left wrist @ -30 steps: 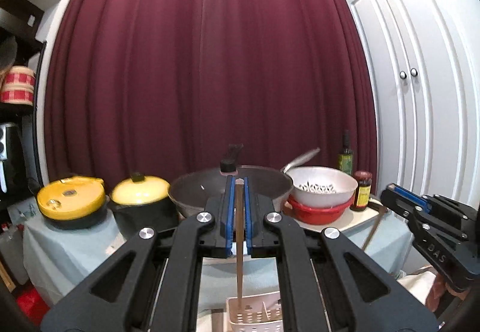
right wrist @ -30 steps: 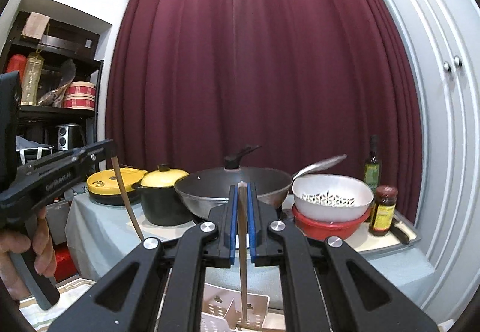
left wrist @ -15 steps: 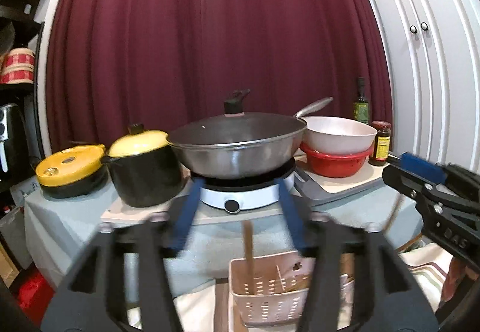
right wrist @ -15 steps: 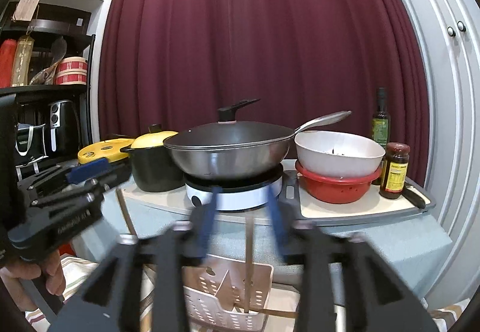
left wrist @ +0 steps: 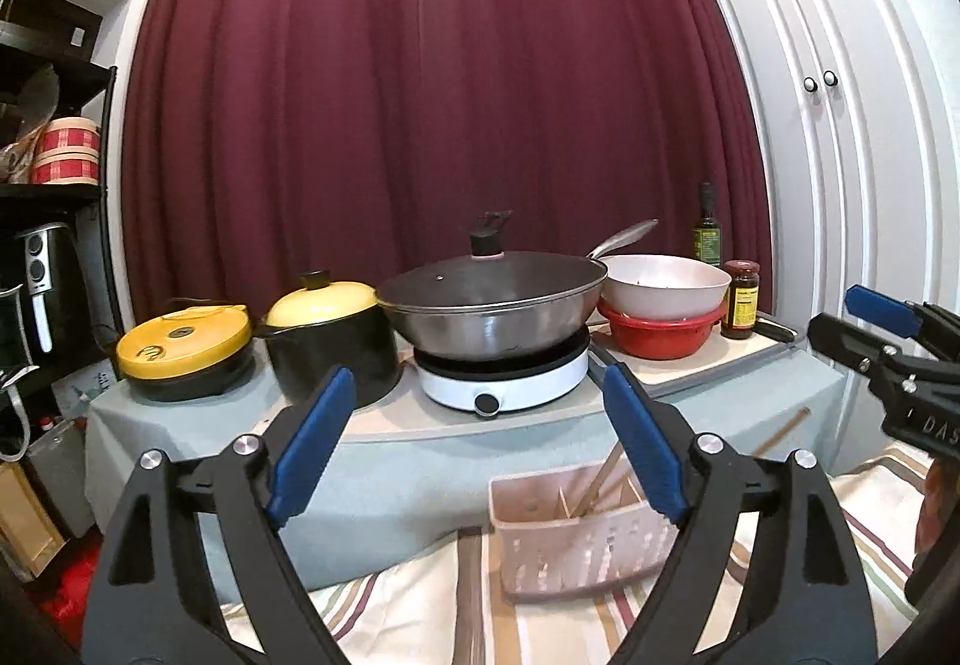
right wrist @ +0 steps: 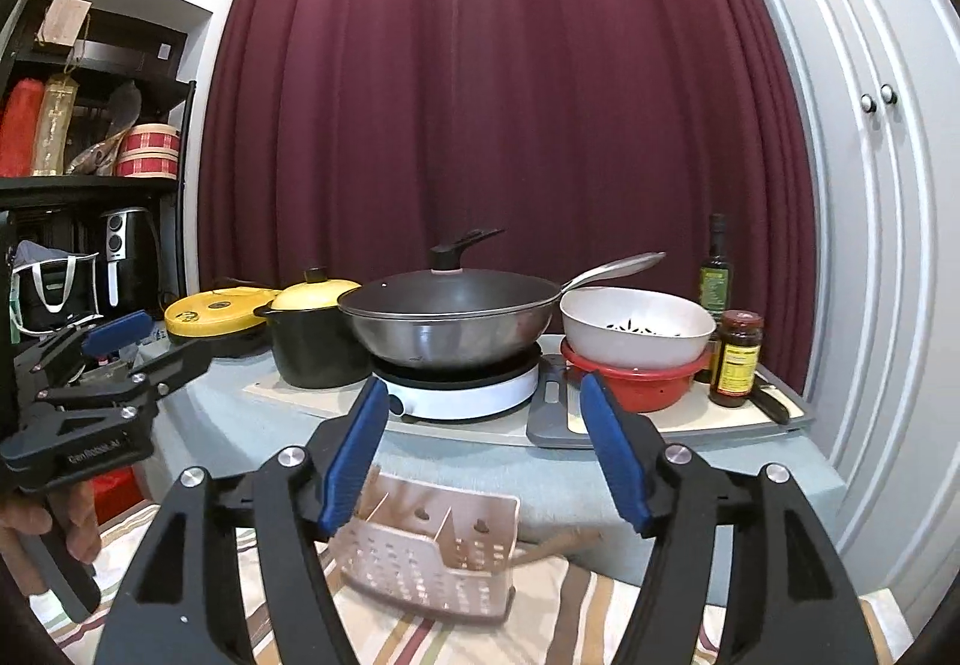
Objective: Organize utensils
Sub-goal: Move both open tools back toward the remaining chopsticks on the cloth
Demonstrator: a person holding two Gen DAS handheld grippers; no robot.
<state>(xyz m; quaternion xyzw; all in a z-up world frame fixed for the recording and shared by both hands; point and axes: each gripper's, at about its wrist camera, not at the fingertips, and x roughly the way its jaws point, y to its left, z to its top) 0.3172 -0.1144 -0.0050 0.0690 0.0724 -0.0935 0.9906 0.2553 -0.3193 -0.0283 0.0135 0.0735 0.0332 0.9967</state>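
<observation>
A pink perforated utensil caddy (left wrist: 576,539) stands on a striped cloth (left wrist: 420,605), with wooden chopsticks (left wrist: 606,476) leaning in it; one stick's end (left wrist: 780,428) juts out to the right. My left gripper (left wrist: 480,449) is open and empty above and behind the caddy. The caddy shows in the right wrist view (right wrist: 438,557), blurred, with a wooden stick (right wrist: 558,542) sticking out to its right. My right gripper (right wrist: 480,455) is open and empty above it. Each gripper shows in the other's view, the right one (left wrist: 888,341) and the left one (right wrist: 102,365).
Behind the caddy a cloth-covered table (left wrist: 240,425) carries a yellow-lidded cooker (left wrist: 183,344), a black pot (left wrist: 330,329), a wok (left wrist: 492,305) on a white hob, stacked white and red bowls (left wrist: 663,305), a jar and a bottle. Shelves at left, white cupboard doors (left wrist: 840,125) at right.
Both grippers opened and let go of the chopsticks they held. The chopsticks dropped into the caddy. Both grippers drew back and lower, so the caddy looks farther off.
</observation>
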